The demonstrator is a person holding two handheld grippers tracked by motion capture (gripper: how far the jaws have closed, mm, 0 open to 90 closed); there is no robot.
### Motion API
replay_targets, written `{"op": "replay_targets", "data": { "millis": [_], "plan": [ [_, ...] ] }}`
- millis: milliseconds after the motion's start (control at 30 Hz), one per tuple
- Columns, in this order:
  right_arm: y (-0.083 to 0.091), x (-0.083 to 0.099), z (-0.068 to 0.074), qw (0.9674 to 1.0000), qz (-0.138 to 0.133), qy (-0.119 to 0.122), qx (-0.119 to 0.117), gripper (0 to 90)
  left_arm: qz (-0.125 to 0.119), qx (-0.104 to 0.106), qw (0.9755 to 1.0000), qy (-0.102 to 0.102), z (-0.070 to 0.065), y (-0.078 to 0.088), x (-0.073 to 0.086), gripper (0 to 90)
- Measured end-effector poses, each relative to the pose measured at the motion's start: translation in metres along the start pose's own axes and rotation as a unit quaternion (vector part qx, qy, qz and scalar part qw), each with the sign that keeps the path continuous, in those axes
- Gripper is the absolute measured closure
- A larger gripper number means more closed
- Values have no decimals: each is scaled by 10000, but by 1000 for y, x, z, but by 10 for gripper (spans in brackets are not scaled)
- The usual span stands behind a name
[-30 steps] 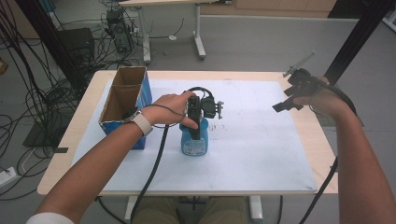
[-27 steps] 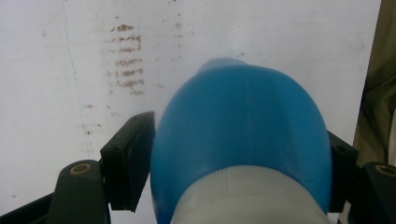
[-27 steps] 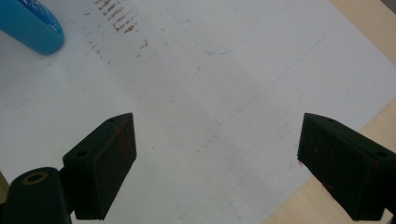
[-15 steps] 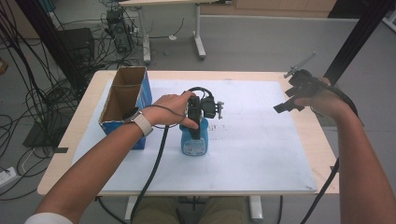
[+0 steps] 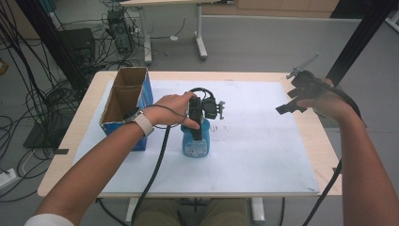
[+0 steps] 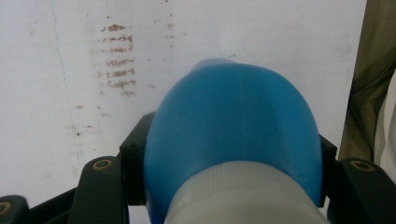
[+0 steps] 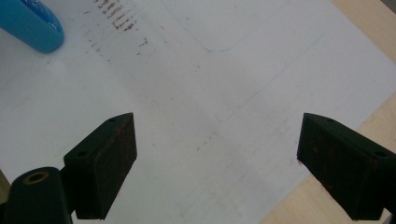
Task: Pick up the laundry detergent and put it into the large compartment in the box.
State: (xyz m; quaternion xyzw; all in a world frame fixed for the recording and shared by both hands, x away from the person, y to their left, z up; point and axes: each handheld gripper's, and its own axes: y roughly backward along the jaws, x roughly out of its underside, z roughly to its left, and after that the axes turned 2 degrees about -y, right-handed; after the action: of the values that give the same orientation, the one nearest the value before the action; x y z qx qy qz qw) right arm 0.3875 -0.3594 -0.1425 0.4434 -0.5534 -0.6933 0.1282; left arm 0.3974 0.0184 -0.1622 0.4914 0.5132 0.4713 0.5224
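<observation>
A blue plastic bottle (image 5: 196, 142) stands upright on the white mat (image 5: 263, 150) near the table's middle. My left gripper (image 5: 197, 126) comes down over its top. In the left gripper view the black pads (image 6: 135, 154) press on both sides of the bottle (image 6: 233, 126), just below its pale neck. These jaws have just been closing with the bottle between them, and they are now shut on it. My right gripper (image 5: 292, 101) hovers over the table's right edge, apart from the bottle. In the right gripper view its jaws (image 7: 217, 163) stand wide open over bare mat, and the bottle (image 7: 30, 23) lies far off.
An open cardboard box with blue sides (image 5: 124, 101) stands at the left of the mat, close to my left wrist. The wooden tabletop (image 5: 315, 132) shows beyond the mat's right edge. Cables and table legs crowd the floor behind.
</observation>
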Motion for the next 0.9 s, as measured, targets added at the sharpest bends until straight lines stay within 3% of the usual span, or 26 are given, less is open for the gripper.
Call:
{"op": "replay_targets", "data": {
  "millis": [900],
  "plan": [
    [2, 1, 2, 10000, -2, -5, 14, 123, -24, 34, 10000, 45, 2, 0, 2, 385]
  ]
}}
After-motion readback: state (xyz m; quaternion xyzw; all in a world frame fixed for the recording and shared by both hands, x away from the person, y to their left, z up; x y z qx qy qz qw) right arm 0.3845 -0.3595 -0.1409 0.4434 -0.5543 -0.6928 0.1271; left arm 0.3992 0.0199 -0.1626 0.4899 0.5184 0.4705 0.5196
